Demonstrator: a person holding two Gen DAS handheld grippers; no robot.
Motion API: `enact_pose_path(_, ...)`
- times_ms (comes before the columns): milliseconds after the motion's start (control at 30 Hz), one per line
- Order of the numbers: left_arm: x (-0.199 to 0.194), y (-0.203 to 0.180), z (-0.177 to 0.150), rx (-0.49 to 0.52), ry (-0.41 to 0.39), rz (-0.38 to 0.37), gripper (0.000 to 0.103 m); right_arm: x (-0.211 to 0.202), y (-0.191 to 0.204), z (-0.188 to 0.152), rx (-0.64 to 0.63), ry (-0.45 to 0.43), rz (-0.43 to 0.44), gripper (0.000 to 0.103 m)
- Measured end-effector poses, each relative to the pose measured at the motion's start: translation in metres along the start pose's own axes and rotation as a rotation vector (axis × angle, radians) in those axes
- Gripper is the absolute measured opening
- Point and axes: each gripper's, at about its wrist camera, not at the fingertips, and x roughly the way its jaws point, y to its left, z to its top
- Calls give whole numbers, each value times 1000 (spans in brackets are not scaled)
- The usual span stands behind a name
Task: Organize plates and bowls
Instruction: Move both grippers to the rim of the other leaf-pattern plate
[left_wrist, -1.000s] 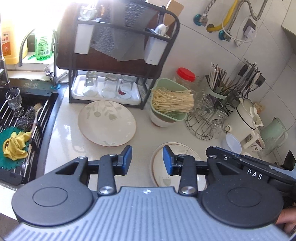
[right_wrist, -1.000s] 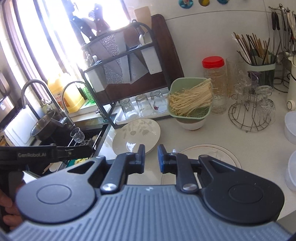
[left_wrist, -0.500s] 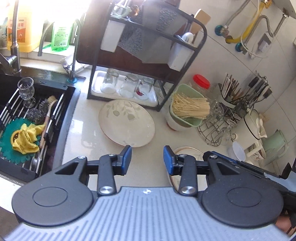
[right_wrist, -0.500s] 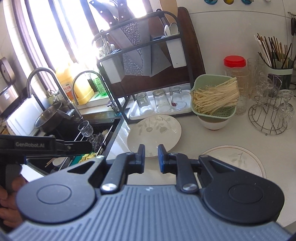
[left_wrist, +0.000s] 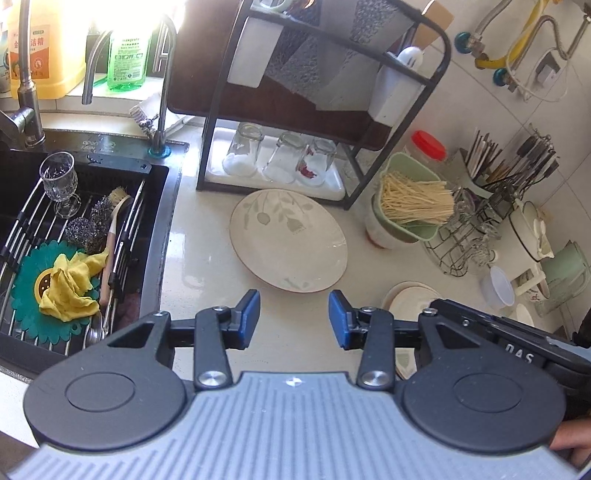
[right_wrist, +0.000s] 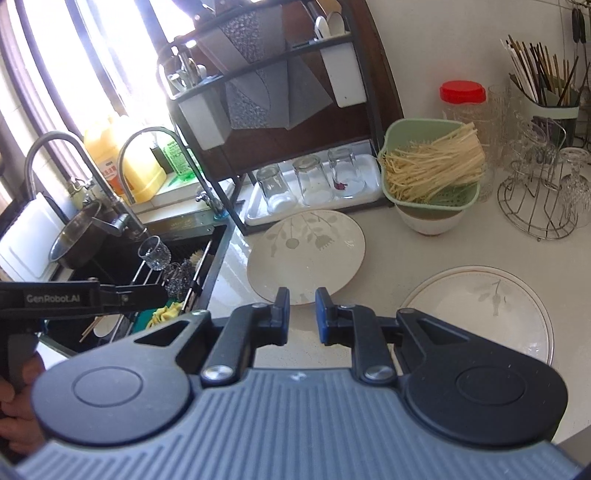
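My left gripper (left_wrist: 293, 314) jaws released, right gripper (right_wrist: 301, 312) jaws narrowly apart, both empty above bare desk (left_wrist: 295, 328) near leaf plate (left_wrist: 288, 240) rim.

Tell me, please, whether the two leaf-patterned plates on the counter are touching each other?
Apart. The right wrist view shows bare counter plainly separating the left plate from the right plate.

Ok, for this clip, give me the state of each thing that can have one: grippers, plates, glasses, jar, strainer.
left gripper: open, empty, above the counter
right gripper: narrowly open, empty
leaf-pattern plate: flat on the counter, empty
second plate: flat on the counter, empty
three glasses: upside down on the rack tray
red-lidded jar: lid on
green strainer: holds noodles, sits on a white bowl
stemmed glass: upright in the sink
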Motion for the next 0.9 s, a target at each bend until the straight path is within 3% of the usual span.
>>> enact_pose_path(200,24,16,19,-57,4,65,50,23,-18,12,-11,61,30,21)
enact_pose_path(267,32,18,28,-62,5,96,51,31,-26,17,-9,68,53,33)
enact_pose_path(300,36,18,32,-56,8,120,57,36,-30,20,-3,78,67,40)
enact_pose_path(367,45,18,38,-60,9,144,72,48,-39,27,9,104,81,42)
enact_pose_path(400,51,19,41,-66,8,144,73,53,-43,30,11,112,85,42)
enact_pose_path(900,160,29,55,-137,59,134,72,159,-83,58,57,161,74,42)
